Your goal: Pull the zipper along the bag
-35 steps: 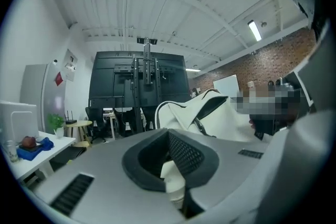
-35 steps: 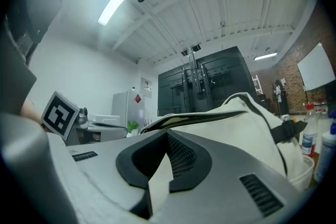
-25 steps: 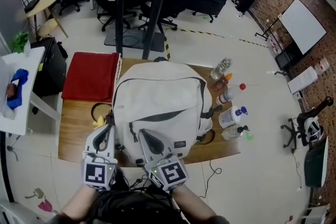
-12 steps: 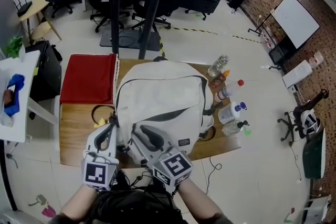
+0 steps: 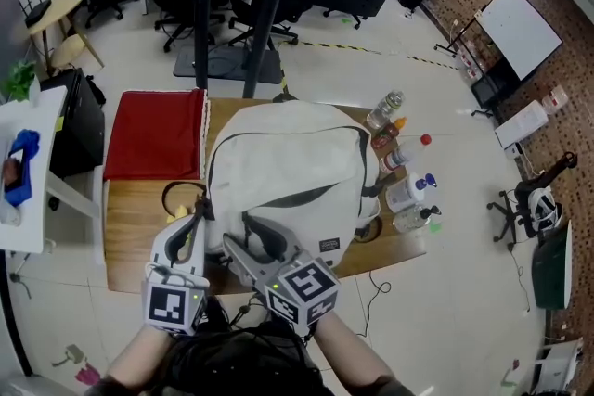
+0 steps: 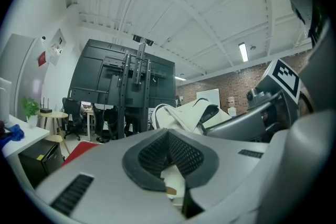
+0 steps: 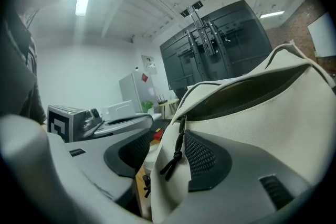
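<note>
A cream backpack [image 5: 288, 172] lies flat on the wooden table [image 5: 135, 232]. My left gripper [image 5: 195, 220] is at the bag's near left edge, shut on a fold of its cream fabric [image 6: 173, 182]. My right gripper [image 5: 255, 241] reaches onto the bag's near end, and its jaws are opening. The black zipper pull cord [image 7: 175, 153] hangs loose between its pads, which stand apart from it. The zipper track [image 7: 247, 89] runs away to the right, with the pocket gaping dark beneath it. In the left gripper view, the right gripper [image 6: 262, 113] shows beside the bag.
A red cloth [image 5: 156, 133] covers the table's far left. Several bottles [image 5: 401, 173] stand along the bag's right side. A black cord loop [image 5: 174, 196] and a yellow item [image 5: 176, 220] lie left of the bag. A white side table [image 5: 32, 153] stands further left.
My right gripper's jaws have gone from shut to apart, releasing the zipper pull, and it has swung slightly left. The left gripper keeps its hold in place.
</note>
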`<state>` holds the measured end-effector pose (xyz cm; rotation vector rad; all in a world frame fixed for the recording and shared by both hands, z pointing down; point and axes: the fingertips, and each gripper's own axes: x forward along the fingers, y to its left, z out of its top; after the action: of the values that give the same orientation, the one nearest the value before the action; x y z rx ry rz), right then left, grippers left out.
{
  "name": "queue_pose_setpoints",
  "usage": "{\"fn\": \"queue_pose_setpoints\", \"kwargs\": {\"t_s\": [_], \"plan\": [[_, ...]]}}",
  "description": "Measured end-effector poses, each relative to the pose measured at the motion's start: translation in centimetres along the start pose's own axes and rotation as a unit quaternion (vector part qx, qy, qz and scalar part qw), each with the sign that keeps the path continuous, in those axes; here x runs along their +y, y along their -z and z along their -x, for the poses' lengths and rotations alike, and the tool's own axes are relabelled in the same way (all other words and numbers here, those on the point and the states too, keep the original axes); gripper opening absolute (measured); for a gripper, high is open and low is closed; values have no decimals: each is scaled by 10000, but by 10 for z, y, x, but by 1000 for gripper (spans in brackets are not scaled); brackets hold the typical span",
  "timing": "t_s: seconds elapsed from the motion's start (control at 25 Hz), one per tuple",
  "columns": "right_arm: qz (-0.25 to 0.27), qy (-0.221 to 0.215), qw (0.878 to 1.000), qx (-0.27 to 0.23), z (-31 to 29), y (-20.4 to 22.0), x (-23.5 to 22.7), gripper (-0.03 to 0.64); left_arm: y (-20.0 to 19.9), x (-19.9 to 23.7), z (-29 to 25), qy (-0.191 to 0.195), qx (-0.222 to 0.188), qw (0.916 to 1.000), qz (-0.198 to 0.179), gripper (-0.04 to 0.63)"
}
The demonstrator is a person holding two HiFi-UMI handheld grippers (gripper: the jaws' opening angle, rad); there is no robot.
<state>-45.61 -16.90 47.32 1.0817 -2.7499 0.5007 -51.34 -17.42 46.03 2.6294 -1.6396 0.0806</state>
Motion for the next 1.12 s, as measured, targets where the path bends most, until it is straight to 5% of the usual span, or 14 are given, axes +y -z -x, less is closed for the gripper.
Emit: {"fn": "queue_pose_setpoints", "kwargs": {"t_s": [0.4,0.96,1.12], "plan": [[92,913,9958,-26,-7,1,-17,112,5,-5,3,199,24,9998,53,26],[-852,-175,9941,-647,23,-20,-8,55,2,-39,-6,718,306,9969,-99,26],[-513,-137,9974,-485,29,-22,-16,55,8,-51,-10,792,485,9956,-81,28]]}}
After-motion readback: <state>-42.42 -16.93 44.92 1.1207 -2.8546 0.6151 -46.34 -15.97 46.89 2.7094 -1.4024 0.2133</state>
